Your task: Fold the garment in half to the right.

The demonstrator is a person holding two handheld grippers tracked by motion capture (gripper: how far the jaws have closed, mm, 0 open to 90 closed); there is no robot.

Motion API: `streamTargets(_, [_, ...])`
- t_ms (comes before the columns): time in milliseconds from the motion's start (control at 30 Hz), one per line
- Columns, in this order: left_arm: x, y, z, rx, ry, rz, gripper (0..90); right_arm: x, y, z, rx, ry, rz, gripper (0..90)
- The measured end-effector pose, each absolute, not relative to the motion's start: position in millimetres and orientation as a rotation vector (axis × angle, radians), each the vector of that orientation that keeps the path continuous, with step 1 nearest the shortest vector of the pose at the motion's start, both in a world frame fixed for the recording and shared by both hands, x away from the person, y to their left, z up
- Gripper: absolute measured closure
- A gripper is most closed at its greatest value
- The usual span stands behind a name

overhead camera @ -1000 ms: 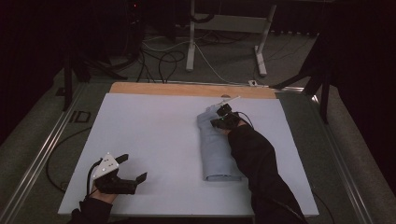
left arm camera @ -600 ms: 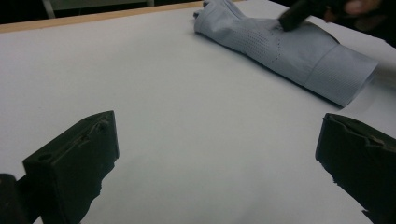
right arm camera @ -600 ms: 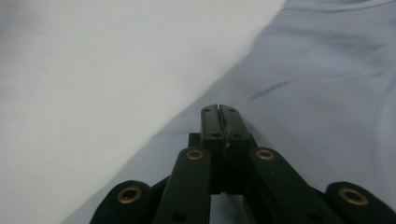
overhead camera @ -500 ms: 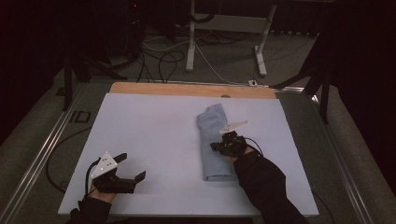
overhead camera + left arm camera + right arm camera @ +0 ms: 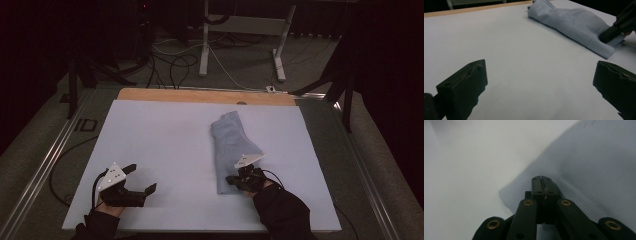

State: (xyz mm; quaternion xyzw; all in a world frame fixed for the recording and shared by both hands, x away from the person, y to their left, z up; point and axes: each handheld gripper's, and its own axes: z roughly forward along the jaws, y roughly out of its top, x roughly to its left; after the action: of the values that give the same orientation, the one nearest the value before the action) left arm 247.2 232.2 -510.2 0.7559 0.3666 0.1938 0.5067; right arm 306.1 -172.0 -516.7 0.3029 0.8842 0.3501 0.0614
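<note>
Showing closed right gripper (image 5: 541, 179) over cloth (image 5: 599, 165)

Right gripper view: the right gripper (image 5: 541, 179) has its jaws pressed together over the folded cloth (image 5: 596, 170) — whether any fabric is pinched between the tips cannot be told. Cloth runs out of frame at 3 o'clock and 12 o'clock. Surface at 10 o'clock blurred, no detail.

Left gripper view: the left gripper (image 5: 541, 82) has both jaws cut by the bottom edge, the one at 4 o'clock also by the right edge. The other gripper, at 2 o'clock, is cut by the right edge and covers the cloth's near corner.

High view: the near end of the cloth (image 5: 230, 150) lies under the right gripper (image 5: 239, 181) — contact too small to judge. Both sleeves cut off at 6 o'clock. Room at 12 o'clock too dark to read.
</note>
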Motion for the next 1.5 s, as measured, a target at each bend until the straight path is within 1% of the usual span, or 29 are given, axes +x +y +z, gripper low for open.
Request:
streamTargets(67, [247, 232, -510, 1.822, 0.884, 0.468, 0.3, 303, -172, -523, 0.938, 2.682, 1.098, 90.0])
streamTargets(300, [248, 231, -511, 1.826, 0.88, 0.465, 0.3, 294, -165, -524, 0.884, 2.701, 1.094, 90.0])
streamTargets(700, [248, 231, -510, 1.821, 0.883, 0.463, 0.3, 292, -154, -525, 0.825, 2.71, 1.087, 90.0])
streamTargets(867, [247, 231, -510, 1.821, 0.879, 0.463, 0.3, 294, -158, -525, 0.847, 2.709, 1.123, 90.0])
streamTargets(1033, [247, 234, -507, 1.807, 0.882, 0.465, 0.3, 296, -164, -513, 0.837, 2.685, 1.214, 89.7])
streamTargets(1067, [248, 234, -507, 1.801, 0.886, 0.465, 0.3, 297, -165, -509, 0.818, 2.674, 1.229, 86.2])
streamTargets(1133, [247, 236, -506, 1.797, 0.889, 0.465, 0.3, 299, -168, -501, 0.813, 2.649, 1.255, 82.7])
streamTargets(1167, [247, 236, -505, 1.796, 0.886, 0.467, 0.3, 300, -169, -497, 0.798, 2.64, 1.273, 79.0])
streamTargets(1267, [248, 237, -505, 1.8, 0.89, 0.465, 0.3, 303, -173, -488, 0.784, 2.611, 1.306, 62.3])
streamTargets(1300, [248, 237, -505, 1.798, 0.893, 0.464, 0.3, 304, -174, -486, 0.78, 2.609, 1.316, 57.4])
streamTargets(1333, [248, 237, -505, 1.801, 0.89, 0.464, 0.3, 305, -175, -484, 0.784, 2.597, 1.315, 54.5])
streamTargets(1400, [248, 237, -505, 1.806, 0.888, 0.464, 0.3, 308, -176, -482, 0.781, 2.597, 1.334, 42.8])
streamTargets(1467, [248, 237, -505, 1.805, 0.89, 0.461, 0.3, 310, -176, -481, 0.774, 2.596, 1.338, 34.8])
streamTargets(1500, [248, 237, -505, 1.807, 0.888, 0.461, 0.3, 310, -176, -480, 0.779, 2.597, 1.35, 28.7])
